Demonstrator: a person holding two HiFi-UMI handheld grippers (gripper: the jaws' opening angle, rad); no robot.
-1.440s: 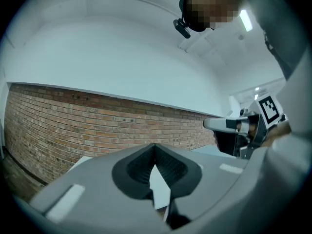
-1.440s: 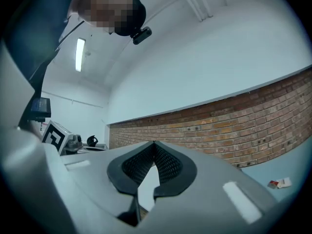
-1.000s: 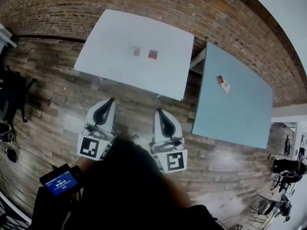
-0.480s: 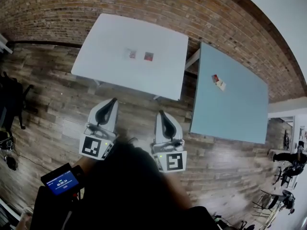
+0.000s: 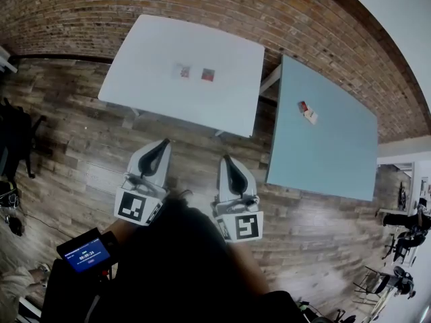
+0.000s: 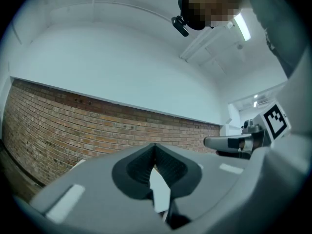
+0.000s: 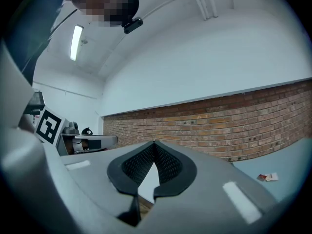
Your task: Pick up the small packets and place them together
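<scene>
Currently we hold both grippers over brown wooden plank floor (image 5: 67, 126), short of both tables. Left gripper (image 5: 163, 142) clenched, tips meeting, nothing between. Right gripper (image 5: 226, 159) likewise clenched, empty. Pale small flat packet (image 5: 180, 70) and red small flat packet (image 5: 208, 75) lie near each other, apart, on white rectangular table (image 5: 148, 46). We see two more on pale blue rectangular table (image 5: 330, 153): small reddish packet (image 5: 303, 106) just beside small white packet (image 5: 312, 117). Red brick wall (image 5: 81, 12) behind tables.
</scene>
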